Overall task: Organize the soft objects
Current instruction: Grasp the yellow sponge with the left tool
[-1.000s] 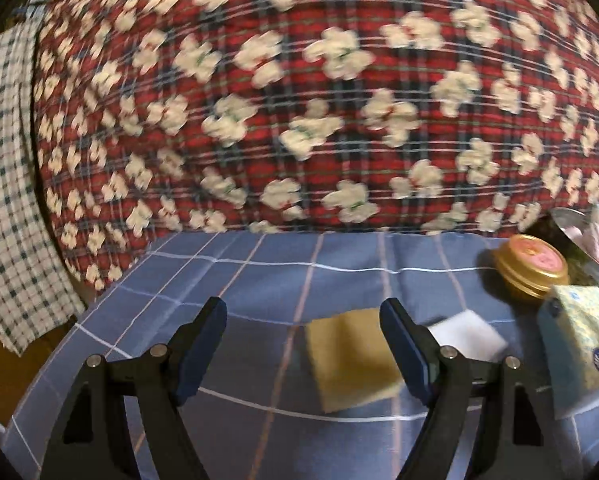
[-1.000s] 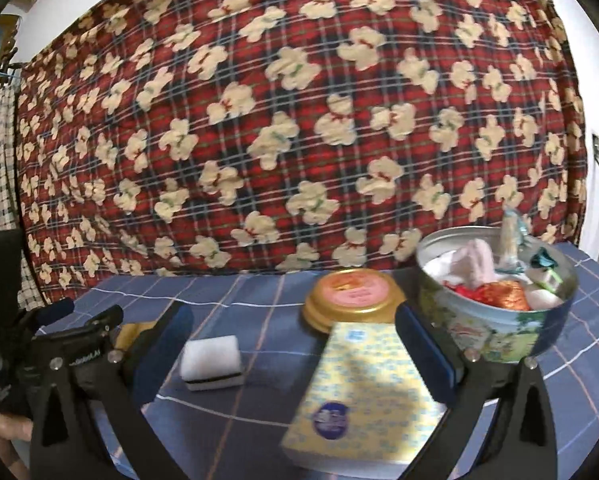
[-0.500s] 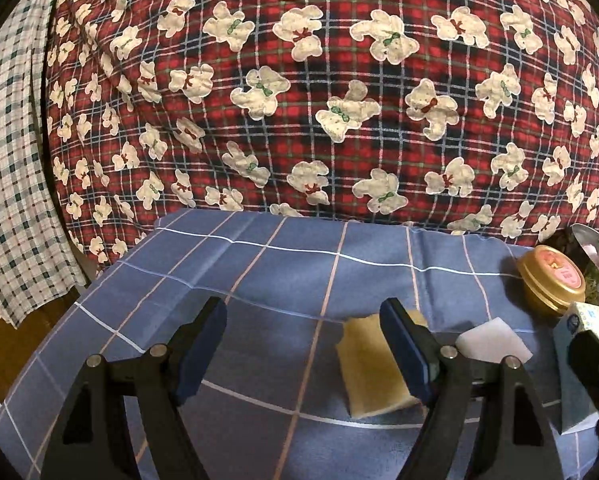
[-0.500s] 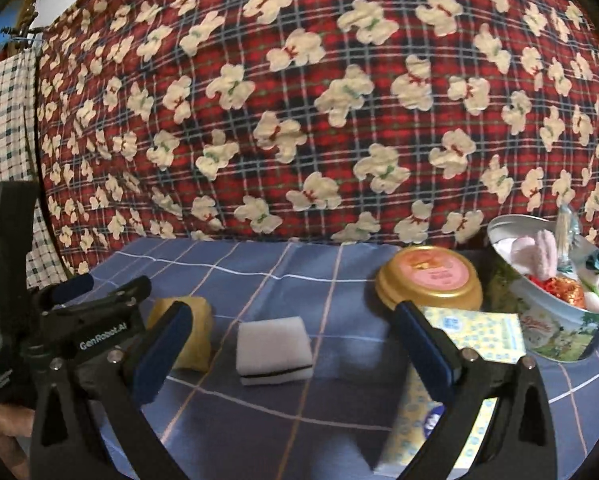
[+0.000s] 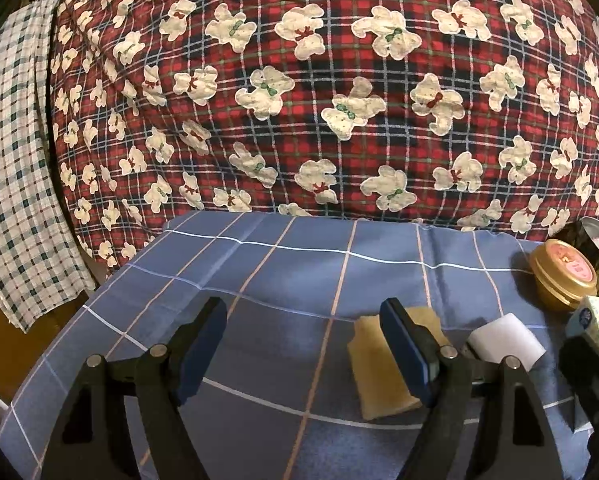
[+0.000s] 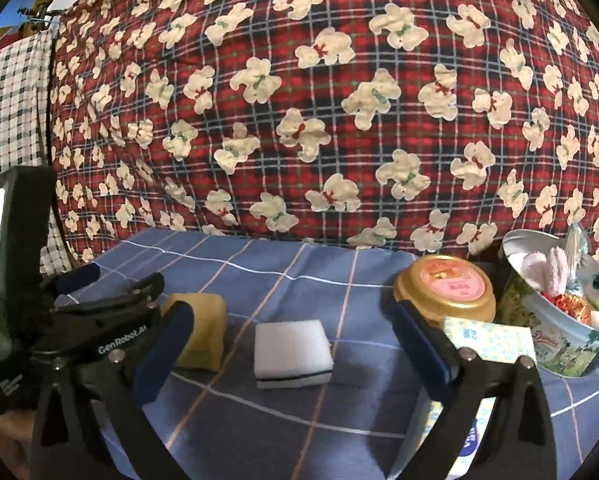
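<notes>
Right wrist: white sponge [image 6: 292,347] between gripper [image 6: 291,346] fingers.

Left gripper [image 5: 303,354] jaws wide apart, empty, lower centre. Flat yellow sponge [image 5: 379,376] behind right finger; white foam block [image 5: 507,344] right; gold-rimmed pink lid [image 5: 563,278] far right on blue checked bench [image 5: 299,272].

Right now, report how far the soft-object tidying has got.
Done: the tin already holds some soft items. In hand: nothing; both the left tongs and right tongs are open and empty. Left: yellow sponge, white sponge and tissue pack lie on the cloth.
</notes>
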